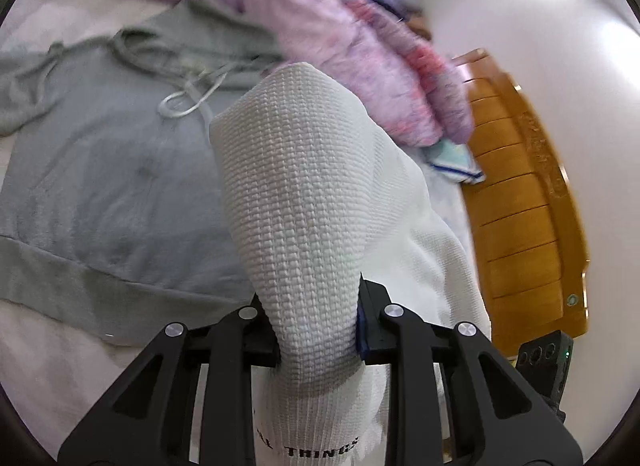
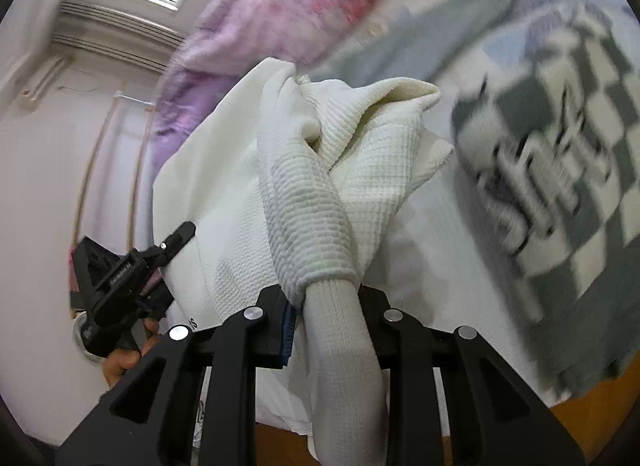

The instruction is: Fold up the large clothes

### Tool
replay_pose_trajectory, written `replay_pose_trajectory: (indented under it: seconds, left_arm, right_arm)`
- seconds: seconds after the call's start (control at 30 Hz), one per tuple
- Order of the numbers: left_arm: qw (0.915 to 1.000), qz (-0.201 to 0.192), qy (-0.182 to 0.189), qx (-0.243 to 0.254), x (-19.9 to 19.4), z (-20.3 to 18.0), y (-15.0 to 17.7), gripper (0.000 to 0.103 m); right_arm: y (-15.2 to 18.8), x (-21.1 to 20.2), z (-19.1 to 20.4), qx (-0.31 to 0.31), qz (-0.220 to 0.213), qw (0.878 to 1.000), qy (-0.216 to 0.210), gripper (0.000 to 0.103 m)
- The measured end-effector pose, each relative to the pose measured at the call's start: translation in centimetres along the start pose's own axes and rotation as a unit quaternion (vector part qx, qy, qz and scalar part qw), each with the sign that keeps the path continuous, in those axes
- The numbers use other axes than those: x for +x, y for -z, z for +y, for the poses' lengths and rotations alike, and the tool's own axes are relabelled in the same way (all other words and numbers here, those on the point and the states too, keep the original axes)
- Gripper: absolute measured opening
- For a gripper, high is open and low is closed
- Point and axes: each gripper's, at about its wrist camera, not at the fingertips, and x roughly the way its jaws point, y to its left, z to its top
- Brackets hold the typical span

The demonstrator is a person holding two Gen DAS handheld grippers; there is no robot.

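Left claw (image 1: 318, 330) clamped on a bunched fold of the white waffle-knit garment (image 1: 304, 185), which hangs lifted above the bed (image 1: 48, 366). Right claw (image 2: 326, 322) clamped on its ribbed cuff (image 2: 340, 330); sleeve drapes forward, rest bunched beyond. Grey hoodie (image 1: 100, 185) lies flat on the bed beside it. Purple quilt (image 1: 340, 25) behind. Checkered garment (image 2: 560, 185) at right, blurred.

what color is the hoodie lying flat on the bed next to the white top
Pale grey-green hoodie, with a lighter drawstring; the left wrist view shows it best.
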Motion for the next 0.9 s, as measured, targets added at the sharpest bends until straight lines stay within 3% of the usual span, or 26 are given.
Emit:
replay_pose_trajectory:
  seconds: [0.13, 0.27, 0.43, 0.53, 0.6, 0.67, 0.77, 0.9]
  left_arm:
    - [0.9992, -0.007, 0.029, 0.026, 1.8, -7.0, 1.7, 0.024]
    - [0.9967, 0.015, 0.065, 0.046, 6.6, -14.5, 4.5, 0.024]
    - [0.9918, 0.046, 0.094, 0.073, 12.6, -20.5, 8.3, 0.025]
    - [0.9907, 0.076, 0.078, 0.082, 17.1, -21.3, 10.6, 0.025]
    - [0.9887, 0.125, 0.042, 0.071, 20.8, -20.5, 12.3, 0.027]
    - [0.9873, 0.147, -0.008, 0.061, 23.0, -19.1, 13.7, 0.032]
    - [0.9893, 0.144, -0.013, 0.018, 24.0, -17.0, 14.0, 0.046]
    - [0.988, 0.144, -0.04, 0.039, 24.3, -17.5, 13.9, 0.058]
  right_arm:
    - [-1.7, -6.4, -3.3, -0.018, -0.034, 0.999, 0.01, 0.021]
    - [-2.6, -12.4, -8.6, -0.01, -0.071, 0.996, 0.046, 0.021]
    - [-2.4, -16.2, -15.4, 0.025, -0.1, 0.992, 0.071, 0.021]
    - [-2.0, -15.4, -20.0, 0.055, -0.086, 0.991, 0.088, 0.021]
    - [-1.0, -14.1, -23.4, 0.086, -0.064, 0.989, 0.102, 0.021]
    - [0.2, -11.7, -27.1, 0.139, -0.028, 0.986, 0.088, 0.022]
    - [1.1, -8.7, -29.0, 0.16, -0.013, 0.983, 0.089, 0.024]
    - [0.4, -8.2, -29.3, 0.165, -0.008, 0.983, 0.085, 0.027]
